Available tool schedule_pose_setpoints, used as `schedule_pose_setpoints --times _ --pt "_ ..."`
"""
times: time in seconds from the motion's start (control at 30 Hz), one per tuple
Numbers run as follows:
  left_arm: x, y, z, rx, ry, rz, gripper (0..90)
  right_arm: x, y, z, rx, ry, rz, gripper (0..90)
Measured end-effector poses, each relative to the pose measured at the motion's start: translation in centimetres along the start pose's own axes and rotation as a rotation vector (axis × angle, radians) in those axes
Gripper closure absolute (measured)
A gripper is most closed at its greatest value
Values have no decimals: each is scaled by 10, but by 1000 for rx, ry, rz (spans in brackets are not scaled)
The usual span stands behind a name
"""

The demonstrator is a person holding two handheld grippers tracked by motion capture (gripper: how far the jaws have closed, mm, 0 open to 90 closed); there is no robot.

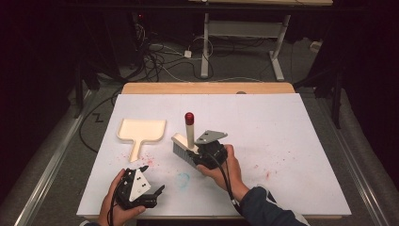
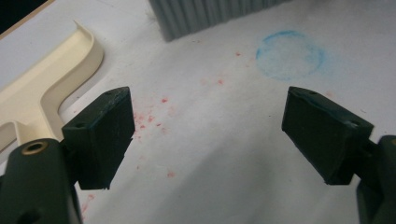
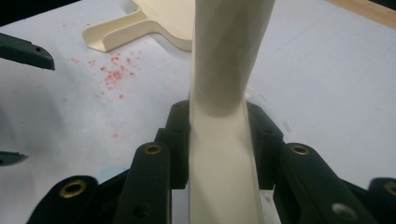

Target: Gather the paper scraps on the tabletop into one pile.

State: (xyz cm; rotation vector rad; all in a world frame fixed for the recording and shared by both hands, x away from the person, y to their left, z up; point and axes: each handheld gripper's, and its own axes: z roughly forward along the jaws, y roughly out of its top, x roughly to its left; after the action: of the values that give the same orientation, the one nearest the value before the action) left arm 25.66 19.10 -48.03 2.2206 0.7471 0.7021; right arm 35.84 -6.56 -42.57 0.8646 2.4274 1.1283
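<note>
The dustpan [image 1: 142,131] lay flat at the left of the surface [image 1: 282,141], handle toward the person, with red crumbs [image 1: 149,160] scattered just beside the handle. The left gripper [image 1: 153,178] hovered near the front edge, jaws wide apart and holding nothing. In the left gripper view the crumbs [image 2: 152,116] lay between and ahead of its jaws, with a faint blue ring [image 2: 289,55] to one side. The right gripper [image 1: 200,153] was clamped on the handle of the brush [image 1: 188,141], whose red-capped end stood up while the grey bristles rested on the surface right of the crumbs.

The step in hand looked like sweeping the crumbs into the dustpan. Done well, the left gripper would take the dustpan handle and press its lip flat. The brush would draw the crumbs leftward in short, low strokes, bristles kept in contact so nothing skipped underneath. A few more red specks [image 1: 263,172] lay well to the right and would need a second pass.

The surface was a white sheet over a wooden top. Beyond it the room was dark, with cables on the floor and another table's legs [image 1: 205,47].
</note>
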Motion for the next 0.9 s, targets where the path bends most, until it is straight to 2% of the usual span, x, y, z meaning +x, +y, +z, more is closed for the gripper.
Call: schedule_pose_setpoints --times 0.03,0.17,0.3,0.37,0.43,0.5,0.63,0.7,0.77,0.9 --pt "0 0 0 2 -1 4 165 -2 -1 -4 -1 -9 -2 684" --pt "-3 1 1 6 -3 11 165 -6 -2 -26 -48 46 -7 683" --pt "-4 2 2 11 -1 13 165 -10 -2 -56 -104 83 -55 683" --pt "-4 1 1 15 1 16 165 -13 -4 -73 -128 104 -97 683" --pt "-4 1 2 16 3 16 165 -17 -8 -90 -129 102 -127 683" --pt "-4 1 1 17 5 15 165 -22 -17 -106 -121 77 -147 683" --pt "-5 2 2 22 3 20 165 -40 -42 -129 -87 33 -129 683" --pt "-6 2 2 27 5 28 165 -50 -54 -137 -71 36 -145 683" --pt "-6 3 2 26 8 33 165 -57 -66 -145 -53 32 -129 683" --pt "-6 2 2 32 4 35 165 -62 -87 -155 -10 26 -122 683"
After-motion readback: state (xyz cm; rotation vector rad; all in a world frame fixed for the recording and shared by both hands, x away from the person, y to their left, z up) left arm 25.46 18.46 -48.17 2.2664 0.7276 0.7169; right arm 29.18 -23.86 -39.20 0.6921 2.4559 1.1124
